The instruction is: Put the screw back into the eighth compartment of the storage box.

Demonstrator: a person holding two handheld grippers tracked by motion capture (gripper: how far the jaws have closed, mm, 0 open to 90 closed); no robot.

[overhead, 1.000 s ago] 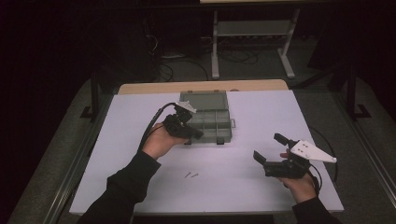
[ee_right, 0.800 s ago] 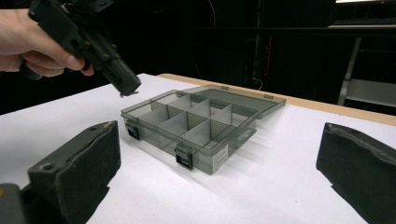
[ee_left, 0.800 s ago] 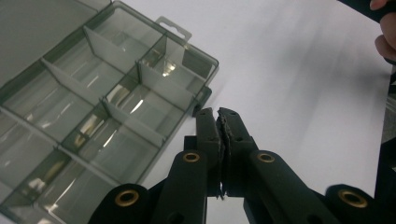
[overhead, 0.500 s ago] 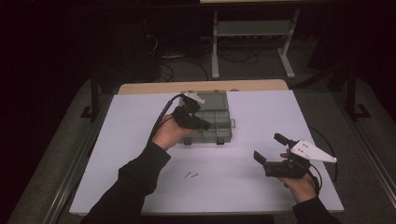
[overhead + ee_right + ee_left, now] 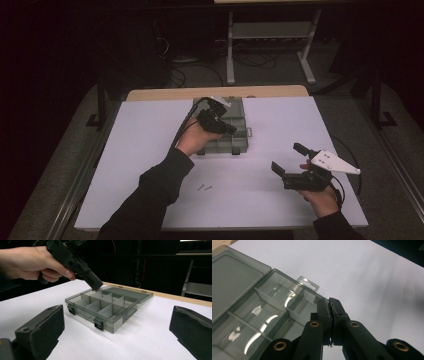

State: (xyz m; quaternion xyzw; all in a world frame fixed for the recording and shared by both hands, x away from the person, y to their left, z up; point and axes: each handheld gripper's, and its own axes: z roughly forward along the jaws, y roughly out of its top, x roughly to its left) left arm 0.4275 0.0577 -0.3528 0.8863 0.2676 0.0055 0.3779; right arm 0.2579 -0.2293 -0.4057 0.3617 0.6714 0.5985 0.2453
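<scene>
The left gripper [image 5: 330,305] had its two black jaws pressed together, pad against pad. Whether something very small sat between the pads I could not tell; nothing was visible there. Its tip hung over the open box [image 5: 272,312], above a compartment at the box's edge, beside the small hanging tab [image 5: 308,283] of the box. From the right gripper view, the same left gripper [image 5: 96,287] pointed down into a back compartment of the box [image 5: 102,308], and its tip was at about the height of the dividing walls. The hand [image 5: 32,263] held it from above.

The box was of grey clear plastic, with its lid [image 5: 230,280] folded flat on the table behind it. The compartments that could be seen looked empty.

The right gripper [image 5: 287,162] was well apart from the box, near the person's side of the table [image 5: 150,130], with its jaws wide open and holding nothing. Two small screws [image 5: 204,188] lay on the white table surface between the two arms, close to the left sleeve [image 5: 150,200].
</scene>
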